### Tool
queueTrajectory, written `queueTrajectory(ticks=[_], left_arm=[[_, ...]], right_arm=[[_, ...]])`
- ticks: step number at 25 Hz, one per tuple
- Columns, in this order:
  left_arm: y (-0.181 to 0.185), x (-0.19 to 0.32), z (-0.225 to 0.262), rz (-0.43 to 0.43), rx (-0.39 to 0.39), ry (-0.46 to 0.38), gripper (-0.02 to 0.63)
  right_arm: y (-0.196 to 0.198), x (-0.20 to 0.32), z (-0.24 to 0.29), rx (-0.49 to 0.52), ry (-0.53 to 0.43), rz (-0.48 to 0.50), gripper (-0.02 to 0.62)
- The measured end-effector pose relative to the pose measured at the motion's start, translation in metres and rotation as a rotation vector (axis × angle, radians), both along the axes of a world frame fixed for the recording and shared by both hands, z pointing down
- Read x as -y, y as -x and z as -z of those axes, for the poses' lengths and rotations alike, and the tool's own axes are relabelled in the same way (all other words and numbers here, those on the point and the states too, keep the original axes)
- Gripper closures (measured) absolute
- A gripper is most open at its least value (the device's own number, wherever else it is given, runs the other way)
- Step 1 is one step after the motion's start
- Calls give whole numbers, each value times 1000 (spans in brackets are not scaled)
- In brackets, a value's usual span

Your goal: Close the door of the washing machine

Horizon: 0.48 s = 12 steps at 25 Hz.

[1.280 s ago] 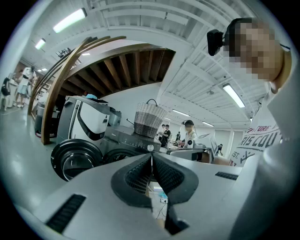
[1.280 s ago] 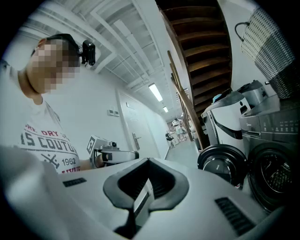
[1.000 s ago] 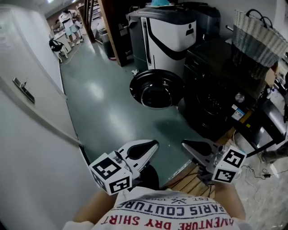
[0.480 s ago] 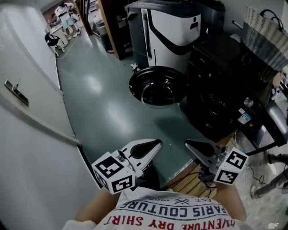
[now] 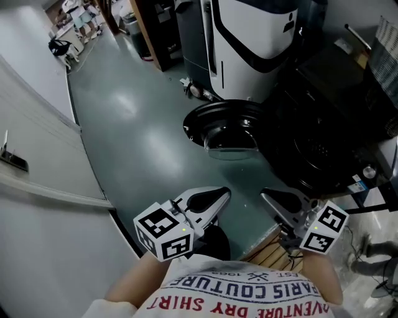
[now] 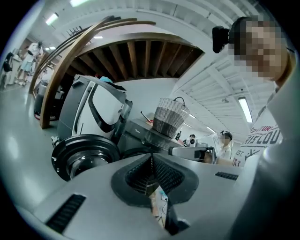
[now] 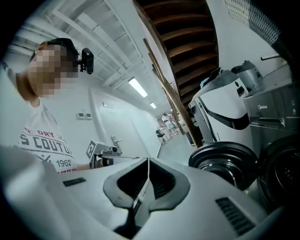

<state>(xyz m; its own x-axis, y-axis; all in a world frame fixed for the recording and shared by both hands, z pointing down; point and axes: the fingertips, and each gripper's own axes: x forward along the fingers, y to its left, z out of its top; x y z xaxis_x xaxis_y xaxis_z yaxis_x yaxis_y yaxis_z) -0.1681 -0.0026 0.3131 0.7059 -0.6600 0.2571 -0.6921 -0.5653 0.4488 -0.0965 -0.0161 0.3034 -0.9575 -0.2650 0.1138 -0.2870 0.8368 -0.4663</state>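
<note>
The black washing machine (image 5: 323,143) stands at the right of the head view, and its round black door (image 5: 227,127) hangs open toward the green floor. My left gripper (image 5: 221,197) and right gripper (image 5: 268,199) are side by side near my body, both short of the door and touching nothing. Each is shut with nothing between its pads. In the left gripper view the gripper (image 6: 151,157) points past the door (image 6: 84,157) at lower left. In the right gripper view the gripper (image 7: 148,160) has the door (image 7: 225,161) to its right.
A white-and-black appliance (image 5: 249,31) stands just behind the open door. A white wall with a door handle (image 5: 12,160) runs along the left. Wooden slats (image 5: 270,251) lie by my feet. A woven basket (image 6: 169,117) sits on the machine. People stand far back (image 5: 74,15).
I have come closer to the washing machine: its open door now sits lower and larger in the head view. Both grippers stay shut and side by side.
</note>
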Motion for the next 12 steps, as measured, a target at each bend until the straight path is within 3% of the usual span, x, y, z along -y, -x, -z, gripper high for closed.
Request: queueTrajectory(ticks=[5,12], left_arm=[[60,63,-15,-36,-22,73,574],[113,116,-19,-121,-85,165,574]], right_arm=[[53,63,-12,-17,85,-63,572],[115,101,-11,-64,181,-102,572]])
